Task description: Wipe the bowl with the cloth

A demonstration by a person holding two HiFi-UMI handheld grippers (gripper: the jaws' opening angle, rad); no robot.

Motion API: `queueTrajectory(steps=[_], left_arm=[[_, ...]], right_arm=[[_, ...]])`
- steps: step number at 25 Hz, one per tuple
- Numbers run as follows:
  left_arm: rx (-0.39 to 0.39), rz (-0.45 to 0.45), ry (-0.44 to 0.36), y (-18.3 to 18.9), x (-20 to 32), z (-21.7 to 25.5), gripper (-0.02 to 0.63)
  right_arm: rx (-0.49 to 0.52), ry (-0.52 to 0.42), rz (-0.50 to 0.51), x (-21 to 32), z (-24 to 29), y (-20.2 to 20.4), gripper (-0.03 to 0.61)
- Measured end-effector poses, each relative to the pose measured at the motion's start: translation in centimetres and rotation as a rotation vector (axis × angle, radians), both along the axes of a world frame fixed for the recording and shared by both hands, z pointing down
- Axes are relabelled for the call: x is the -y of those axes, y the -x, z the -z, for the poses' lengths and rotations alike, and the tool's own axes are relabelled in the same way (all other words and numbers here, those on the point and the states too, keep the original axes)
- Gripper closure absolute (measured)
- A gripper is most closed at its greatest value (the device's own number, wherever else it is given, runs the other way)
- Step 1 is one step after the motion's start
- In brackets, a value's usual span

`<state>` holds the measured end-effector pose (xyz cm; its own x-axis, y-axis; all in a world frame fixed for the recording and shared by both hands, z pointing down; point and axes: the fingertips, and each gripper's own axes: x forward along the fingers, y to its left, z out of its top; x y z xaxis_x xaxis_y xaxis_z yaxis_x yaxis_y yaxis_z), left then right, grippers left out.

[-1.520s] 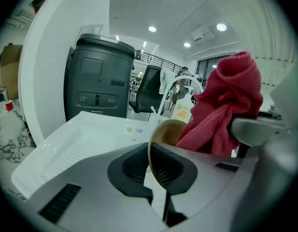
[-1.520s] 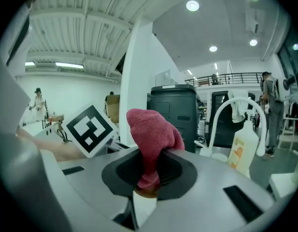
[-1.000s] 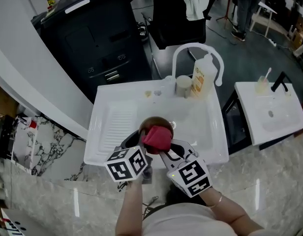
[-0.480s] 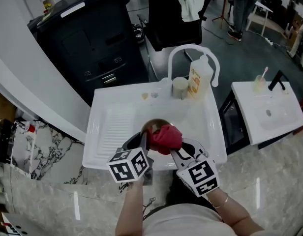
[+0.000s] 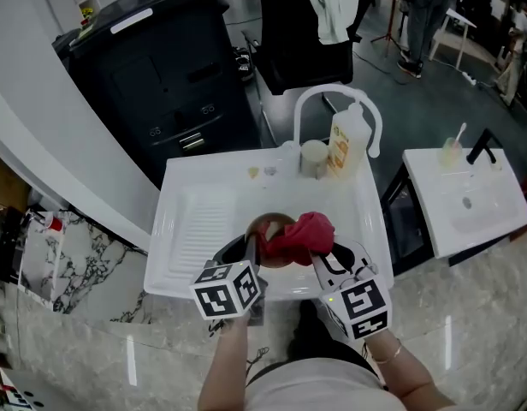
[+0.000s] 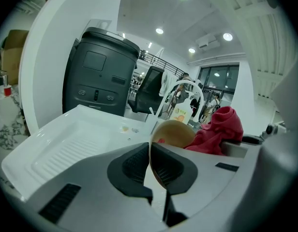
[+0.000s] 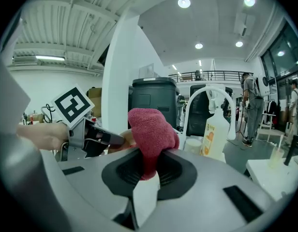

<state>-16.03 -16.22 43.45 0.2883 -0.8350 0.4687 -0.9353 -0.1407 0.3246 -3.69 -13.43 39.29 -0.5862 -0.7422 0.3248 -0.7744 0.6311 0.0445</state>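
A brown bowl (image 5: 269, 227) hangs tilted over the white sink (image 5: 193, 180). My left gripper (image 5: 251, 248) is shut on its near rim; in the left gripper view the thin rim of the bowl (image 6: 174, 132) runs between the dark pads (image 6: 134, 166). My right gripper (image 5: 321, 253) is shut on a red cloth (image 5: 301, 234), which bunches up at the bowl's right edge. In the right gripper view the cloth (image 7: 151, 132) stands pinched above the jaws of that gripper (image 7: 146, 172), with the left gripper (image 7: 91, 137) to its left. The bowl's inside is mostly hidden.
Behind the sink basin stand a white arched faucet (image 5: 338, 92), a soap bottle (image 5: 346, 141) and a white cup (image 5: 313, 156). The ribbed drainboard (image 5: 204, 221) lies left. A black bin (image 5: 165, 50) stands behind, and a second white basin (image 5: 469, 199) sits at the right.
My right gripper has carried the red cloth to the right, from over the bowl's middle to its right edge. The left gripper and bowl have stayed nearly still.
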Motion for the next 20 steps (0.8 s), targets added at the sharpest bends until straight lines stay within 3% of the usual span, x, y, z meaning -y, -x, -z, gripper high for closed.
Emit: queueTrajectory(steps=[20], left_arm=[[0.067,0.016,0.016,1.1,-1.7,-0.6,0.586]], right_arm=[[0.061,-0.066,-0.17,1.6,2.7,-5.1,0.523]])
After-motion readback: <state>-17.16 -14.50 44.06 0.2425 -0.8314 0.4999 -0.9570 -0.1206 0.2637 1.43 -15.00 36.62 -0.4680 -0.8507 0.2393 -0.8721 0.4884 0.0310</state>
